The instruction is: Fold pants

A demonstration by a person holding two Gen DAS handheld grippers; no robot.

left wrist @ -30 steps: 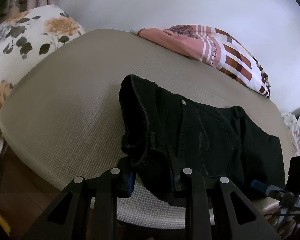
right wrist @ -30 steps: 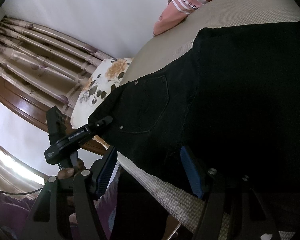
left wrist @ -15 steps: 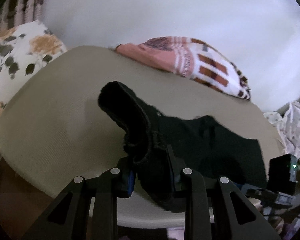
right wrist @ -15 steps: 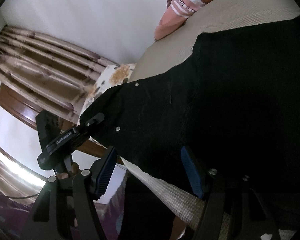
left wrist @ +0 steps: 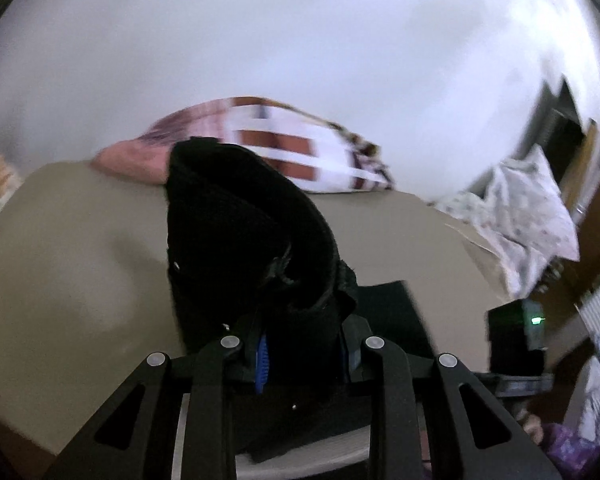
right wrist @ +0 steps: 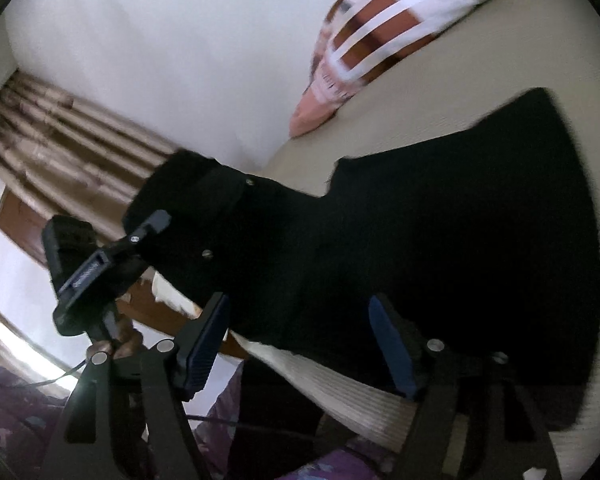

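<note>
The black pants (left wrist: 244,240) lie on a beige mattress (left wrist: 80,260), and their waistband end is raised off it. My left gripper (left wrist: 300,344) is shut on that bunched end, which stands up in front of the camera. In the right wrist view the left gripper (right wrist: 140,236) holds the waistband corner in the air at the left, while the rest of the pants (right wrist: 440,240) stays spread flat. My right gripper (right wrist: 300,340) is at the near edge of the pants. Its jaws are opening, with cloth between the blue pads (right wrist: 204,344) but not pressed.
A pink, brown and white striped cloth (left wrist: 300,144) lies at the far edge of the mattress by a white wall. A white patterned cloth (left wrist: 520,216) sits off the right end. Curtains (right wrist: 60,132) hang at the left, and purple fabric (right wrist: 20,400) lies below the mattress edge.
My left gripper has lifted the waistband end up and carried it to the right over the rest of the pants. The right gripper has shifted along the near edge, its jaws a little wider.
</note>
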